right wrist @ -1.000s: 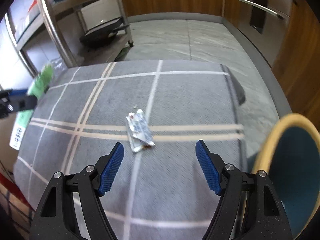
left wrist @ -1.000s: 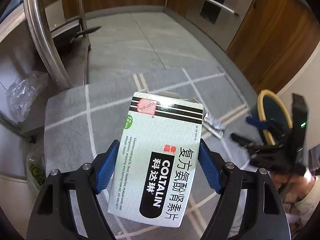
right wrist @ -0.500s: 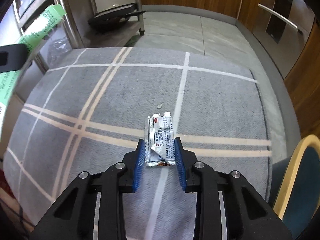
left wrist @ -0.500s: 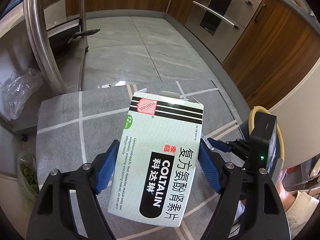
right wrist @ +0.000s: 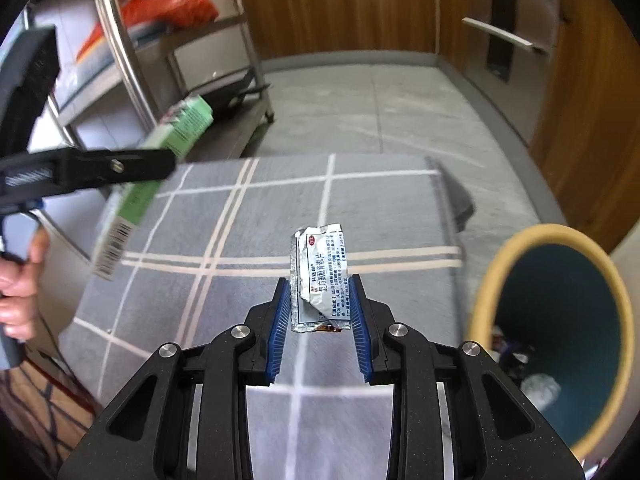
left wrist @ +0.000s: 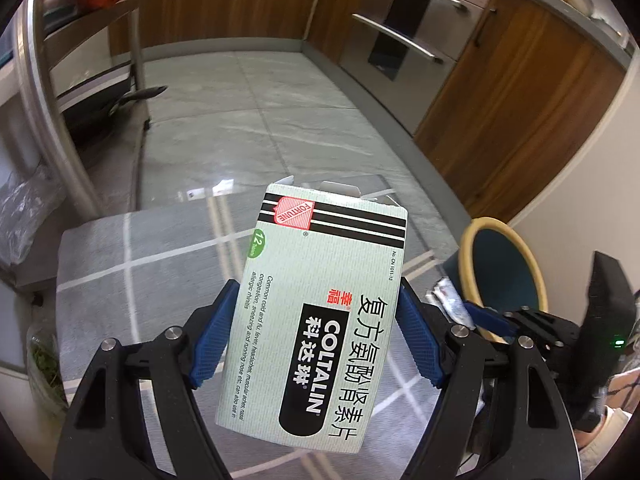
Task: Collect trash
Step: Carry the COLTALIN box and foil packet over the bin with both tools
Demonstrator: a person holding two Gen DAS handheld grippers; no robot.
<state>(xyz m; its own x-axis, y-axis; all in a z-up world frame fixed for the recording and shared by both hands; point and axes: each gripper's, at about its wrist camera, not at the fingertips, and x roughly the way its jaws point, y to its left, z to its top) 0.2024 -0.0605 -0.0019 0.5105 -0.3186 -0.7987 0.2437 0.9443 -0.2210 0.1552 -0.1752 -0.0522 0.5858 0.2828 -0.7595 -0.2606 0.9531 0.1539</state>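
My left gripper (left wrist: 316,328) is shut on a pale green Coltalin medicine box (left wrist: 320,312) and holds it up above the grey checked rug (left wrist: 152,280). The box also shows in the right wrist view (right wrist: 160,160), at the left. My right gripper (right wrist: 320,304) is shut on a crumpled silver foil packet (right wrist: 320,276), lifted off the rug (right wrist: 224,240). A teal bin with a yellow rim (right wrist: 560,328) stands just right of it, with some trash inside. In the left wrist view the bin (left wrist: 504,268) is at the right, behind the right gripper (left wrist: 472,312).
A steel shelf rack (right wrist: 120,52) with an orange bag (right wrist: 168,4) and a black pan (left wrist: 104,108) stands on the left. Wooden cabinets and an oven (left wrist: 404,44) line the far and right side. Grey tiled floor (left wrist: 256,120) lies beyond the rug.
My right gripper closed on the foil packet and lifted it off the rug, toward the bin. My left gripper rose higher with the box still in it.
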